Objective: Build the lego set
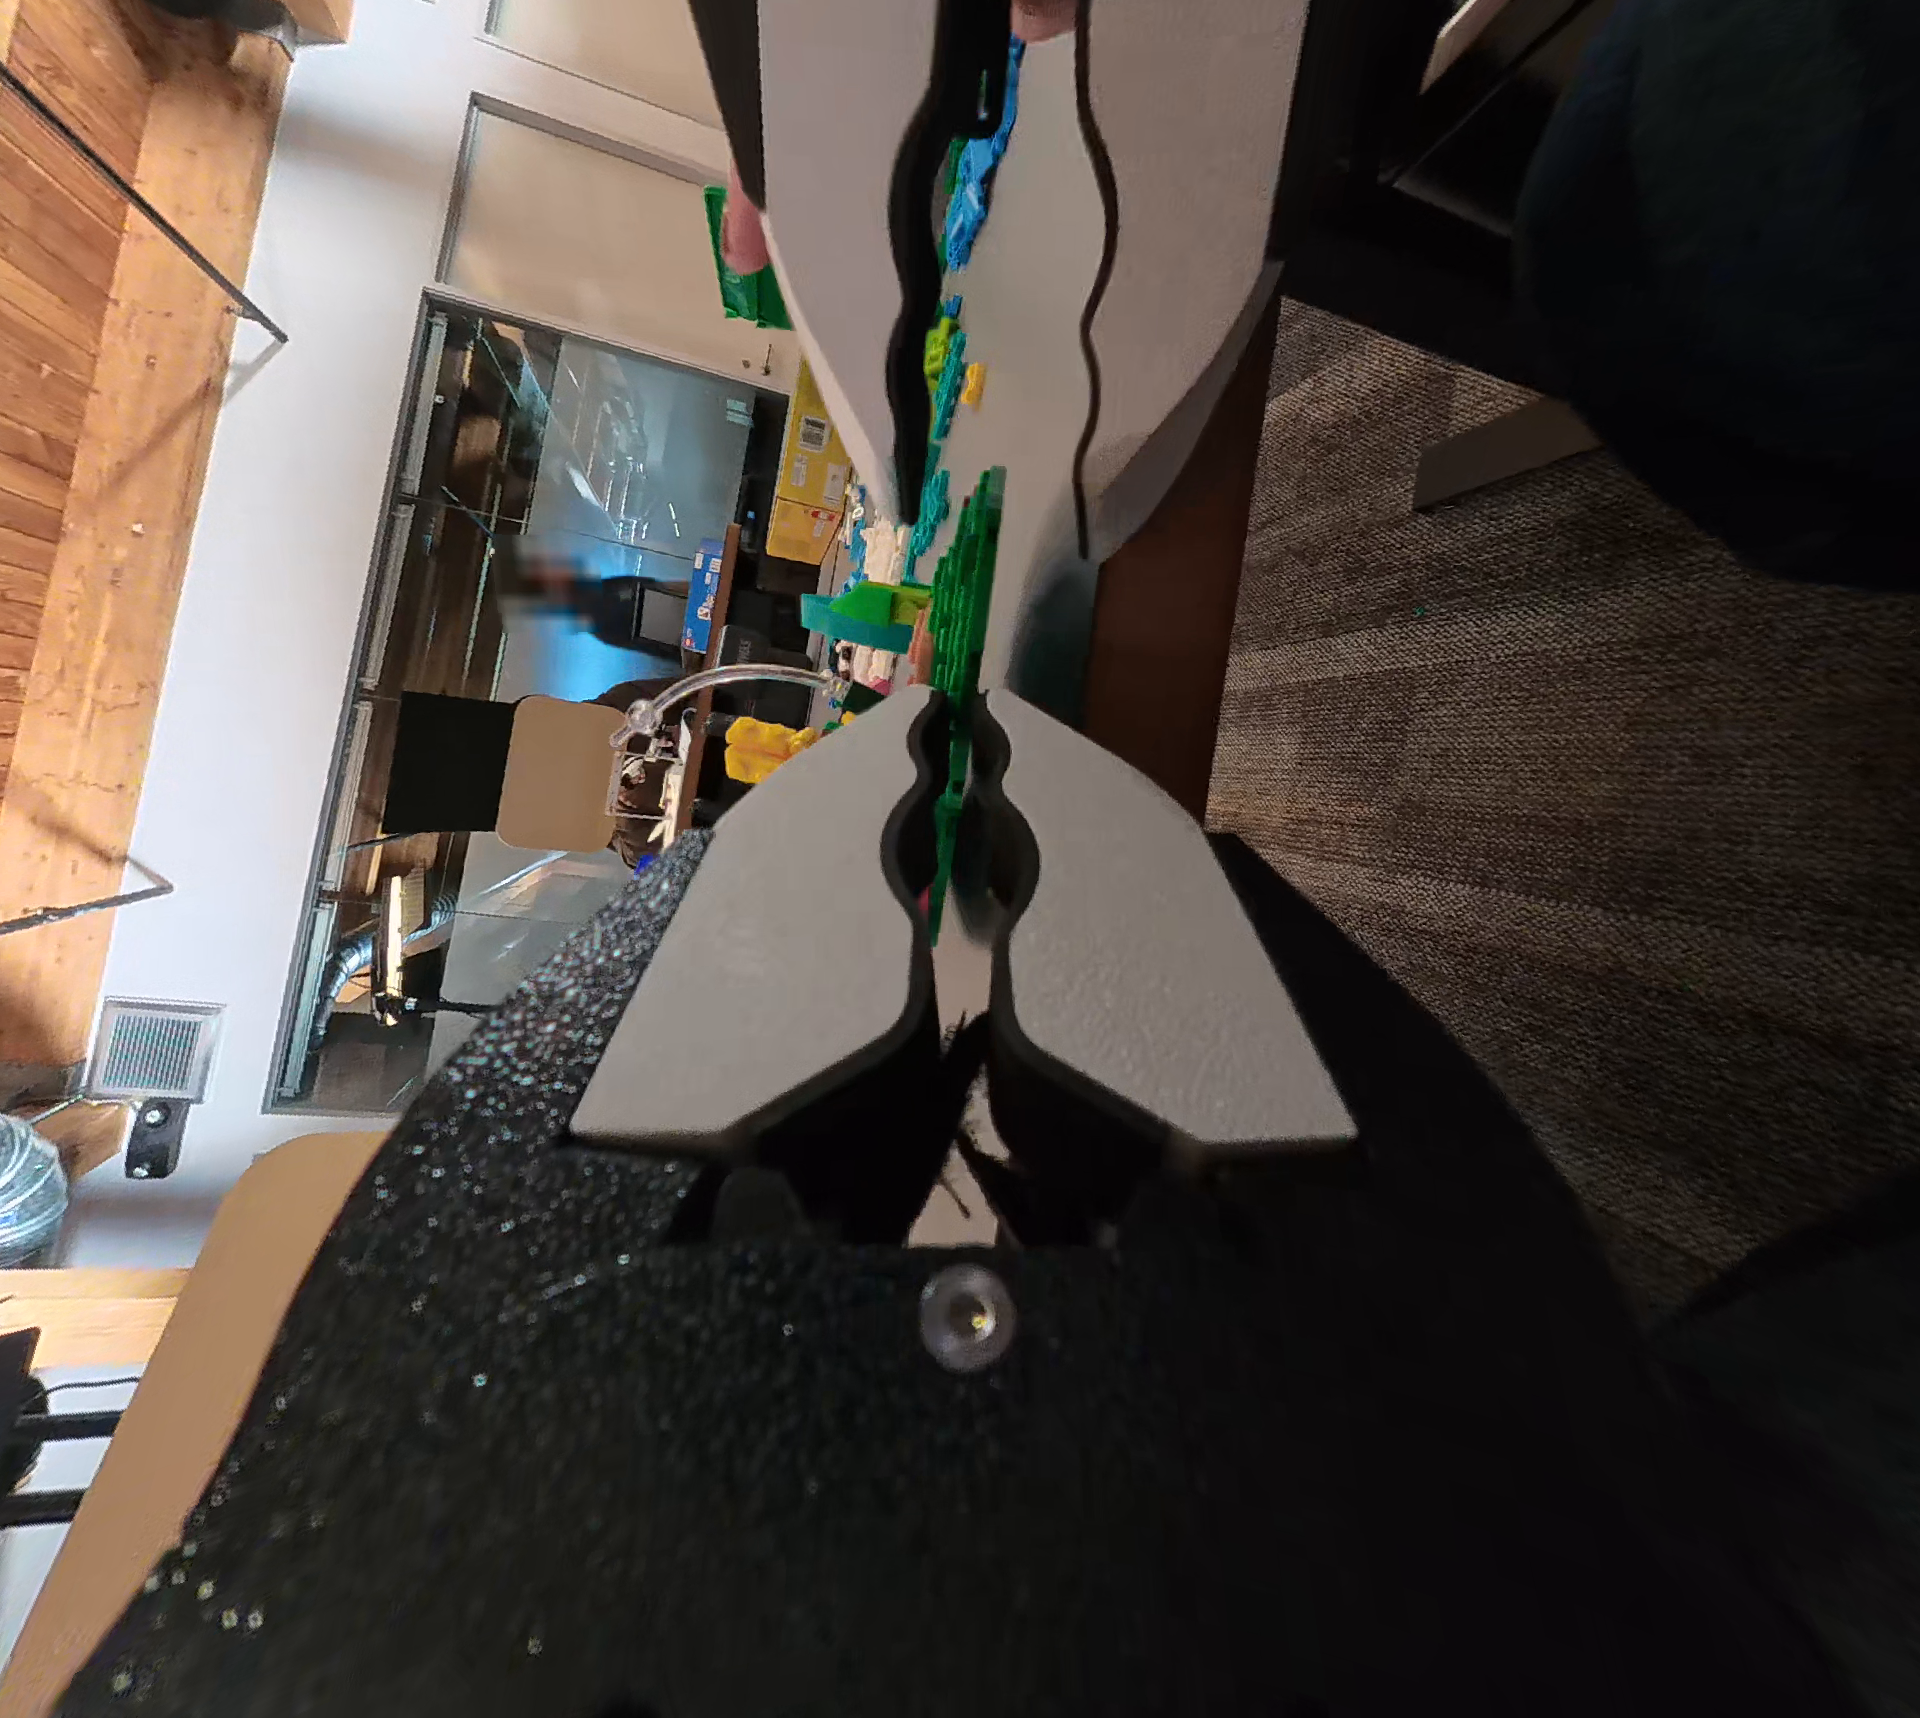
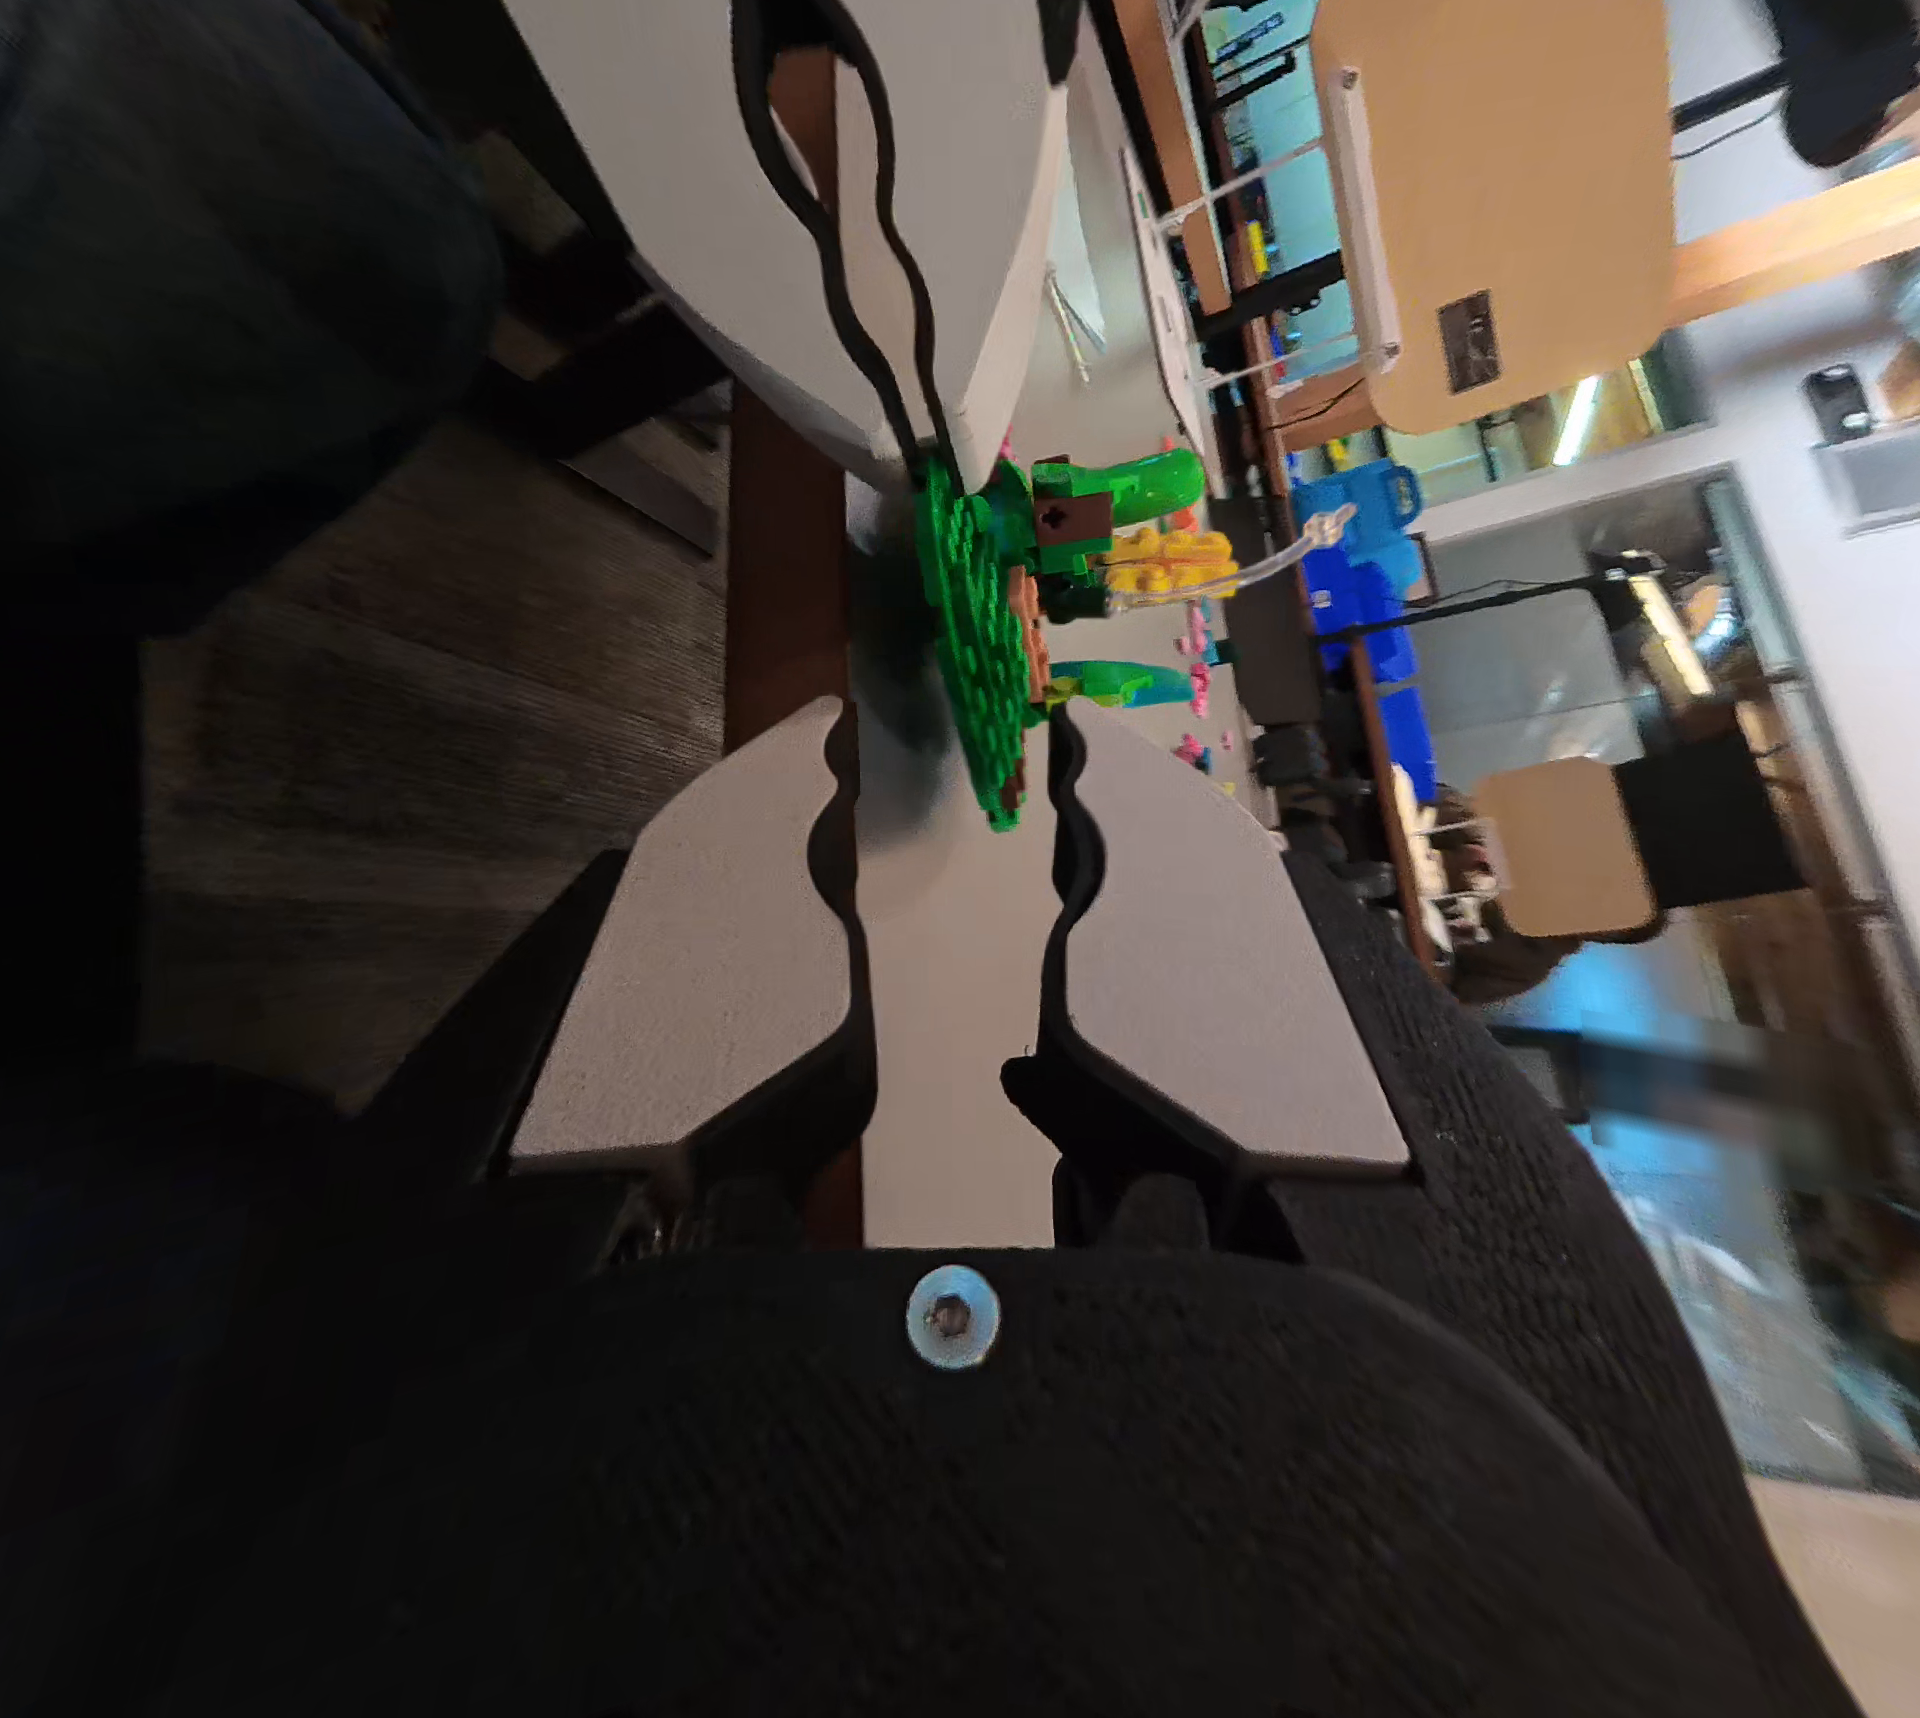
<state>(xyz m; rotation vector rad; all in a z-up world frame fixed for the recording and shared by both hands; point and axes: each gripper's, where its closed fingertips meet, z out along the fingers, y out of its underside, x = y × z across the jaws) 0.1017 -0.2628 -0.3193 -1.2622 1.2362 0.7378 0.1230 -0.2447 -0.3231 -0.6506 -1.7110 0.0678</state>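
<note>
A green baseplate (image 1: 961, 619) carries a small build and is lifted off the white table (image 1: 1039, 380). My left gripper (image 1: 961, 712) is shut on the plate's near edge; both dark pads press on it. The right wrist view shows the same grip at the plate's far end (image 2: 932, 453). The build has a green curved piece (image 2: 1153, 484), a brown brick (image 2: 1075, 520), yellow pieces (image 2: 1164, 567), a clear curved rod (image 2: 1288, 562) and a teal leaf (image 2: 1122, 681). My right gripper (image 2: 945, 712) is open, with the plate's (image 2: 977, 629) free end between its fingertips and a gap beside it. It also shows in the left wrist view (image 1: 992, 525).
Loose blue and teal bricks (image 1: 971, 182) and pink bits (image 2: 1195, 640) lie on the table. A yellow box (image 1: 816, 463) stands farther back. The table's brown edge (image 2: 779, 525) is close by, with carpet (image 1: 1507, 733) below. Blue bins (image 2: 1361, 567) and chairs stand beyond. Only a small space, under 4 cm, lies between the two pairs of fingers.
</note>
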